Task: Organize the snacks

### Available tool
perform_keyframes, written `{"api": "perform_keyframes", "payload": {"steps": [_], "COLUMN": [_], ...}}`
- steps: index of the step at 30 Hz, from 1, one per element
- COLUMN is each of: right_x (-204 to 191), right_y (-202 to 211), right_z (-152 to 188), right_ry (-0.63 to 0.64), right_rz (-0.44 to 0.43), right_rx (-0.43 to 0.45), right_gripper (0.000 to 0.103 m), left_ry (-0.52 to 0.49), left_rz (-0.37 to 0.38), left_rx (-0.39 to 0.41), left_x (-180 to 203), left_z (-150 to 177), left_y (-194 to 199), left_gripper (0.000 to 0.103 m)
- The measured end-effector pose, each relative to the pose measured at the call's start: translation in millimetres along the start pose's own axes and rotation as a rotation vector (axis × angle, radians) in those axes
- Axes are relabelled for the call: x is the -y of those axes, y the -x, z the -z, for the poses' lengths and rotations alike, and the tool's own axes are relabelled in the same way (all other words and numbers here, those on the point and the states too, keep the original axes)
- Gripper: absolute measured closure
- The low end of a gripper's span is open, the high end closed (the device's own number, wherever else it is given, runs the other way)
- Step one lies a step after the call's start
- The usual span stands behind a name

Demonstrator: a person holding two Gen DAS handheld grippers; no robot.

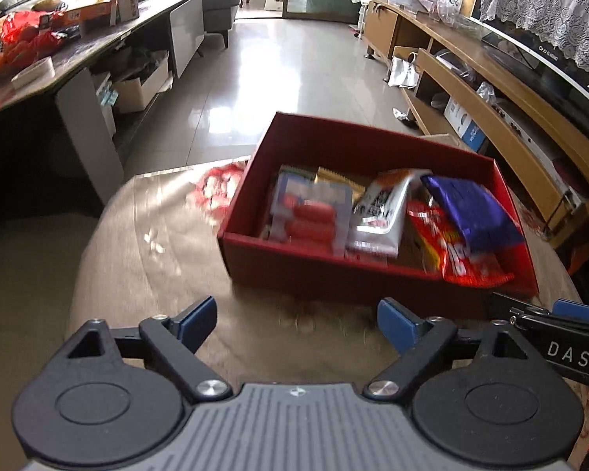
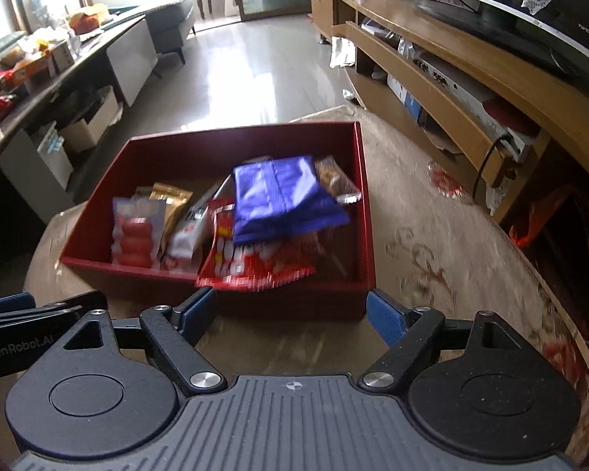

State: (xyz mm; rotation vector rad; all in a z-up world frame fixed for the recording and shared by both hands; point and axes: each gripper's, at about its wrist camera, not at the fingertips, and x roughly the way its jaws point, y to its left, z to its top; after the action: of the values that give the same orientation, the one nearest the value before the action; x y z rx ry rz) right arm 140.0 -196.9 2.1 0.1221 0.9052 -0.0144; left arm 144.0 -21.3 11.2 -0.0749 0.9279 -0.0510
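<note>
From the left wrist view, a red box [image 1: 377, 274] sits on a beige patterned tablecloth [image 1: 145, 235], just beyond the fingertips. Inside it, from left to right, lie a clear pack of red sausages [image 1: 308, 219], a gold packet [image 1: 335, 178] behind it, a white and silver packet [image 1: 383, 212], a red snack bag [image 1: 457, 253] and a purple bag [image 1: 471, 212] resting on top of the red one. A red-and-white wrapper [image 1: 220, 188] lies on the cloth outside the box, by its far left corner; blur makes it hard to say what it is. The left gripper [image 1: 296, 318] hangs over bare cloth short of the box's near wall, its 2 blue pads [image 1: 198, 316] spread wide with nothing between them and nothing touched. The other gripper's black body juts in at the right edge.

From the right wrist view, the same red box [image 2: 294, 302] holds the sausage pack [image 2: 135, 235], gold packet [image 2: 171, 200], white packet [image 2: 188, 235], red bag [image 2: 247, 263] and purple bag [image 2: 282, 200], plus a brown bar [image 2: 335, 178] against the right wall. The right gripper [image 2: 290, 312] is released too, its blue pads [image 2: 385, 320] wide apart at the box's near wall, gripping nothing.
</note>
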Motion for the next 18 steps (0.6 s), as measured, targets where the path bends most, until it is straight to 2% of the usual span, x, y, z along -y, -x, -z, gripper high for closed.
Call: {"api": "perform_keyframes", "payload": {"steps": [9, 18], "right_x": [-1, 2], "right_y": [25, 37], "right_z": [27, 50], "right_ry": [0.003, -0.001], "right_rz": [-0.003, 0.007], "right_rx": [0.01, -0.002], "right_gripper": [0.015, 0.015], "left_ry": [-0.012, -0.054], "left_rz": [-0.005, -0.04], "left_rx": [0.018, 0.051], "left_x": [-1, 4], "left_z": [28, 50], "left_y": [18, 33], "left_gripper": [0.002, 0.0]}}
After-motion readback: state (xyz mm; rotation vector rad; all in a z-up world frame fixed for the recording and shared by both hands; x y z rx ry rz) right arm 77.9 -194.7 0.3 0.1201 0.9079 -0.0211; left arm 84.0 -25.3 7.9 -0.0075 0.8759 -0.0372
